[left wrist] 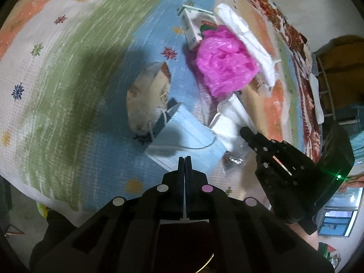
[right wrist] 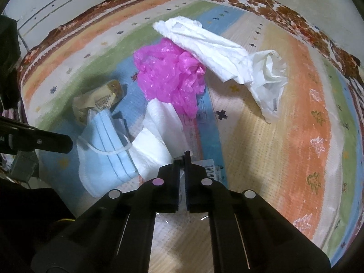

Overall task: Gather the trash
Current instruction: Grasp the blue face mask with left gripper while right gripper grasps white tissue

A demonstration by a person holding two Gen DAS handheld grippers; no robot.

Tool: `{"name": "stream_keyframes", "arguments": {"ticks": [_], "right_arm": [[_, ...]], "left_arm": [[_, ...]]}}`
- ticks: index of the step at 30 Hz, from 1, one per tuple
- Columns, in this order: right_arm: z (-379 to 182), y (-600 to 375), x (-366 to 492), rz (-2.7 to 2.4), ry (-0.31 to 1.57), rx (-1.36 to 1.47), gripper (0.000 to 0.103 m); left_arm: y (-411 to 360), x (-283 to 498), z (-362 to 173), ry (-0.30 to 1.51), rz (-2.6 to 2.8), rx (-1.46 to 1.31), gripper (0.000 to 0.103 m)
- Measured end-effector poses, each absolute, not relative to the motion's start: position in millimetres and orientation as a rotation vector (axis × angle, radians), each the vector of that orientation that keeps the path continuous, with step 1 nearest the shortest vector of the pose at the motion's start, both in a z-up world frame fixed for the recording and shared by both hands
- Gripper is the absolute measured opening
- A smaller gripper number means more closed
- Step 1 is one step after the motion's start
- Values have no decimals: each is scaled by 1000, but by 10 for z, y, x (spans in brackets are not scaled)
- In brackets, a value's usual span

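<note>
Trash lies on a striped bedspread. A blue face mask lies just ahead of my left gripper, which is shut and empty. Beside it are a crumpled beige wrapper, a pink plastic bag, white tissue, a white cloth and a small carton. My right gripper is shut on a clear plastic wrapper with a barcode label.
A crumpled white plastic bag lies to the right on the bedspread. A brown floral blanket edge runs along the far side. A metal rack stands beyond the bed at right.
</note>
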State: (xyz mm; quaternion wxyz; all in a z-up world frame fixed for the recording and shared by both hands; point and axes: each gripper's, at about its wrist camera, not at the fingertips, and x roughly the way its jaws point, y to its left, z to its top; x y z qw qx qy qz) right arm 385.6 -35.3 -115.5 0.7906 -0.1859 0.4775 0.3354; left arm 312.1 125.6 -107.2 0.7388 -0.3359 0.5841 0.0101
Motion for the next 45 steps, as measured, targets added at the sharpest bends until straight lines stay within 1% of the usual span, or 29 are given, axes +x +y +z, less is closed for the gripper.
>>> {"name": "stream_keyframes", "arguments": {"ticks": [6, 12, 14, 15, 16, 18, 20, 22, 25, 31, 32, 34, 35, 36, 37, 38, 45], "right_arm": [[-1093, -369, 3843, 722, 1023, -400, 3], [-1023, -384, 3796, 729, 1019, -396, 2], [-1029, -383, 3789, 727, 1022, -397, 2], [-1026, -381, 3785, 726, 1025, -401, 2], [-1024, -373, 3775, 726, 1026, -402, 2], [-1016, -367, 3765, 727, 1032, -401, 2], [-1022, -366, 3761, 727, 1040, -394, 2], [-1044, -363, 3755, 726, 1047, -394, 3], [-1082, -364, 3744, 726, 1057, -399, 2], [-1171, -357, 3750, 724, 1078, -407, 2], [-1181, -356, 3752, 724, 1080, -408, 2], [-1198, -355, 3756, 726, 1085, -406, 2], [-1208, -354, 3756, 726, 1089, -403, 2], [-1217, -353, 3754, 725, 1090, -404, 2], [-1221, -350, 3758, 725, 1090, -406, 2], [-1222, -351, 3758, 725, 1090, -406, 2], [-1177, -413, 3737, 708, 1094, -379, 2]], "left_arm": [[1308, 3096, -957, 1268, 37, -730, 0], [1257, 3116, -986, 1289, 57, -718, 0], [1266, 3116, -1033, 1295, 77, -725, 2], [1289, 3104, -1060, 1296, 85, -733, 6], [1308, 3100, -1081, 1298, 95, -742, 14], [1333, 3094, -1112, 1296, 116, -756, 24], [1357, 3082, -1171, 1299, 143, -771, 26], [1377, 3061, -1248, 1299, 165, -796, 38], [1382, 3039, -1331, 1282, 192, -831, 45], [1375, 2953, -1479, 1188, 215, -881, 52], [1356, 2962, -1466, 1174, 217, -865, 51], [1330, 2993, -1461, 1158, 203, -843, 35], [1317, 3012, -1462, 1159, 205, -835, 32], [1325, 3018, -1469, 1161, 215, -827, 24], [1332, 3025, -1472, 1163, 223, -824, 9], [1357, 3028, -1484, 1175, 230, -826, 4], [1384, 3014, -1358, 1167, 196, -819, 1]]}}
